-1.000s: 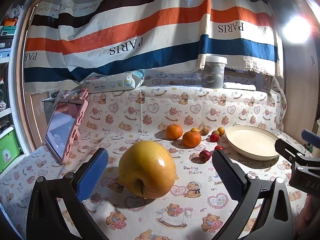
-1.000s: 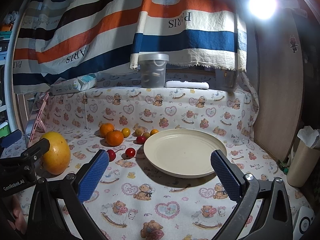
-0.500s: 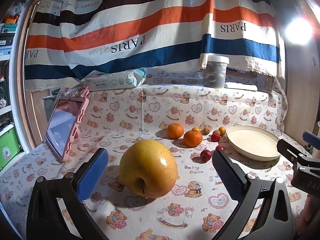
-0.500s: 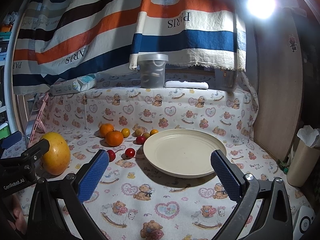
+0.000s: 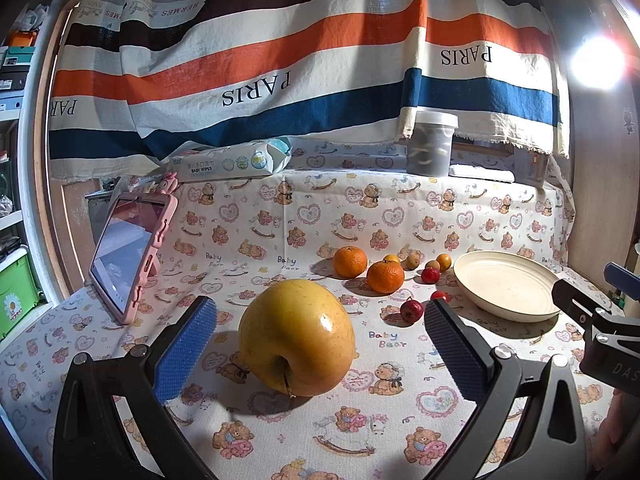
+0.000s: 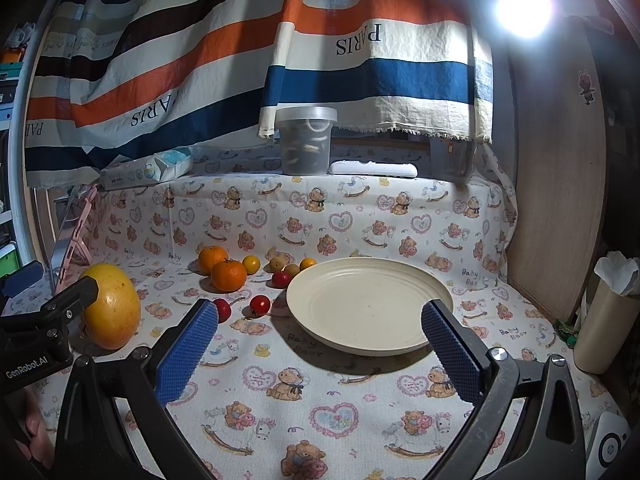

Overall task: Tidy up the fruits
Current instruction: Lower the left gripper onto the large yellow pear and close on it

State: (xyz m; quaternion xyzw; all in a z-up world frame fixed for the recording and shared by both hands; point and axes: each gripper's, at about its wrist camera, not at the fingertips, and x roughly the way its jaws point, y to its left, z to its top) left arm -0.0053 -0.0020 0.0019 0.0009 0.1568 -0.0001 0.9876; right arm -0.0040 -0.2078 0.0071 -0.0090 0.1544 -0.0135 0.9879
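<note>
A striped cloth [image 5: 280,60] printed with "PARIS" is hung across the back of the scene, above a counter [image 5: 320,432] covered in a teddy-bear print.

A cream plate [image 6: 368,304] is seen on the counter, directly ahead of the right gripper [image 6: 320,322], whose jaws are spread wide with nothing between them. A pink-cased tablet [image 5: 128,256] is propped at the counter's left side.

A large yellow apple [image 5: 297,337] is lying on the counter with its stem toward the camera. It is framed by the left gripper [image 5: 320,326], whose jaws are wide apart, with a gap left on each side of the fruit.

Beyond the apple, to the left of the plate, two oranges [image 5: 350,261] are set close together. Around them, several small yellow fruits [image 6: 251,264] and small red fruits [image 6: 260,304] are scattered on the counter beside the plate's near-left rim.

On a ledge at the back, a lidded plastic tub [image 6: 306,140] and a pack of baby wipes [image 5: 228,164] are placed.
</note>
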